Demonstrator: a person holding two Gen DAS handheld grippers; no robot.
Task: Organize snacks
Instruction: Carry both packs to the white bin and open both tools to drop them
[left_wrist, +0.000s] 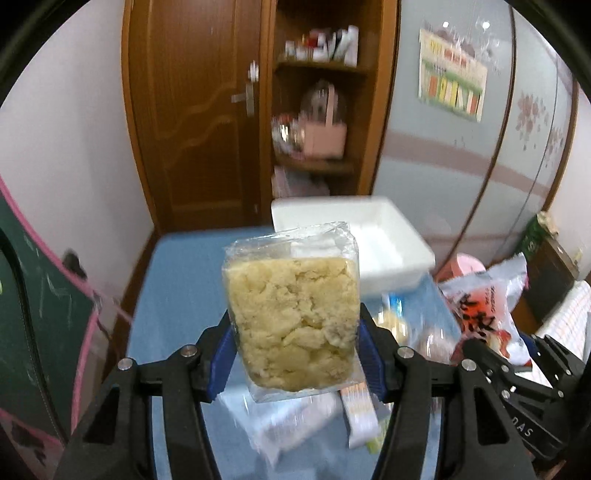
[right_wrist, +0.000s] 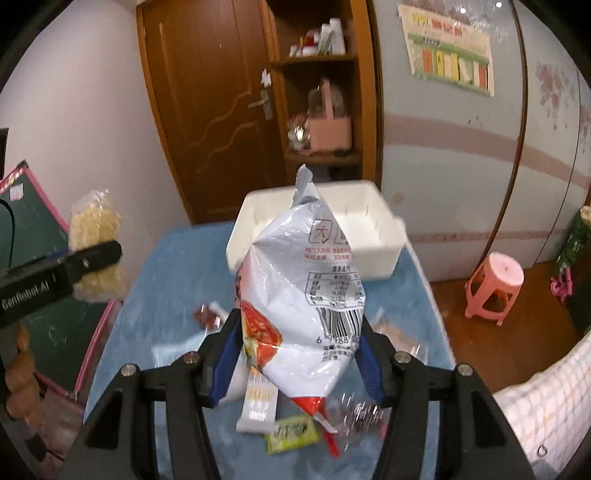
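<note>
Left wrist view: left gripper (left_wrist: 295, 345) clamping clear-wrapped crumbly cake (left_wrist: 293, 319); right gripper (right_wrist: 295, 354) gripping printed snack bag (right_wrist: 306, 302) before white bin (right_wrist: 384, 254) at tabletop's (right_wrist: 166, 295) far edge.

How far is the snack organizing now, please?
Done: nothing; the white bin looks empty. In hand: the left gripper holds a clear pack of yellow crisps, the right gripper a silver snack bag. Left: small packets on the blue table.
</note>
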